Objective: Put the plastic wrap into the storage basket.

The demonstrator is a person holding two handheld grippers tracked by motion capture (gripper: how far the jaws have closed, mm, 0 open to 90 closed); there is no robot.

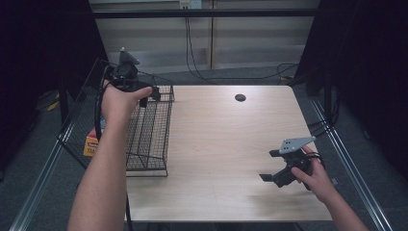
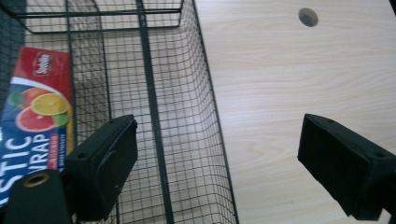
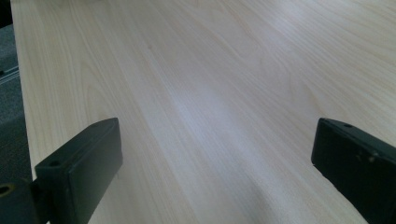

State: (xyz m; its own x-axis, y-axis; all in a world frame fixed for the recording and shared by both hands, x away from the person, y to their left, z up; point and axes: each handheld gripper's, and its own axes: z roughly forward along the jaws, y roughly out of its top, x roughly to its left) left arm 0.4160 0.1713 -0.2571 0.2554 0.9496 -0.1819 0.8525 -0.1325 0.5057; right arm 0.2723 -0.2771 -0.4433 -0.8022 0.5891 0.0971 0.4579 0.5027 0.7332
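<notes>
The wire basket [image 1: 150, 130] stands at the left edge of the wooden table [image 1: 226, 144], with a plastic wrap box [image 2: 35, 116] lying just outside its mesh wall. The left gripper [image 1: 146, 91] hovers over the basket's far end, jaws apart and empty. The right gripper [image 1: 270, 166] hangs above the bare near-right tabletop, jaws likewise spread wide, gripping nothing.
</notes>
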